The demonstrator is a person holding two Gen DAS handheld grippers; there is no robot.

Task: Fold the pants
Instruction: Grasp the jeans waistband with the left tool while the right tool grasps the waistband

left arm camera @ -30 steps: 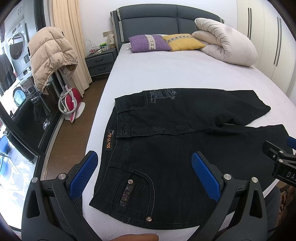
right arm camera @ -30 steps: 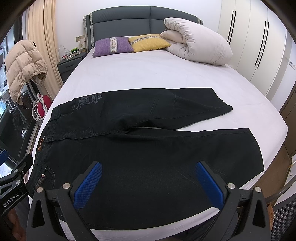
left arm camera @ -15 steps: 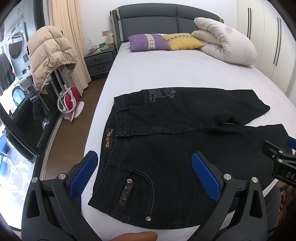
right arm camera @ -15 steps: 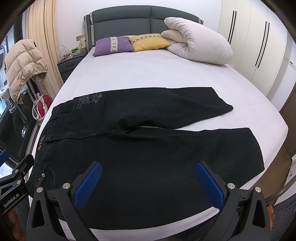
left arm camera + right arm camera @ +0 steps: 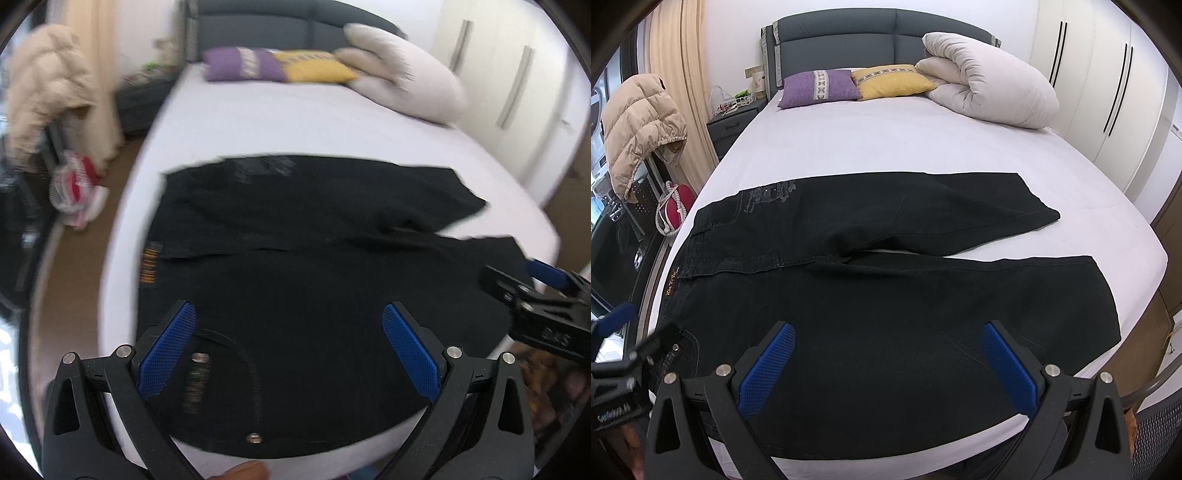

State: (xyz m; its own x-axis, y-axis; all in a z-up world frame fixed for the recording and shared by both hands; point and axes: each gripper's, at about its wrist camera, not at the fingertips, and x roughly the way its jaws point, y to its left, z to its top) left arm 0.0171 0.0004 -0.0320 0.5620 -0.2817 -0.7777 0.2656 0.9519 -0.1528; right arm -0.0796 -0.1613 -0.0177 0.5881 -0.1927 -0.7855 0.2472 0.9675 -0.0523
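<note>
Black pants [image 5: 886, 295] lie spread flat across the foot of a bed [image 5: 905, 147] with a pale sheet, long axis running crosswise: the waistband points to the left edge, the two legs to the right. The legs part in a narrow V, the far one shorter in view, the near one reaching almost to the right edge. An orange-lettered waistband patch [image 5: 671, 282] carries writing too small to read; a pale grey printed design [image 5: 772, 194] marks the far hip pocket, its words also illegible. The left claw [image 5: 291, 347] hovers with blue pads wide apart above the near hip pocket, holding nothing; its view is blurred. The right claw [image 5: 886, 365] hangs open and empty over the near leg. At the headboard sit a purple cushion [image 5: 820, 88], a yellow cushion [image 5: 892, 81] and a rolled white duvet [image 5: 990, 92]. A beige puffer jacket [image 5: 639, 122] hangs left of the bed.
</note>
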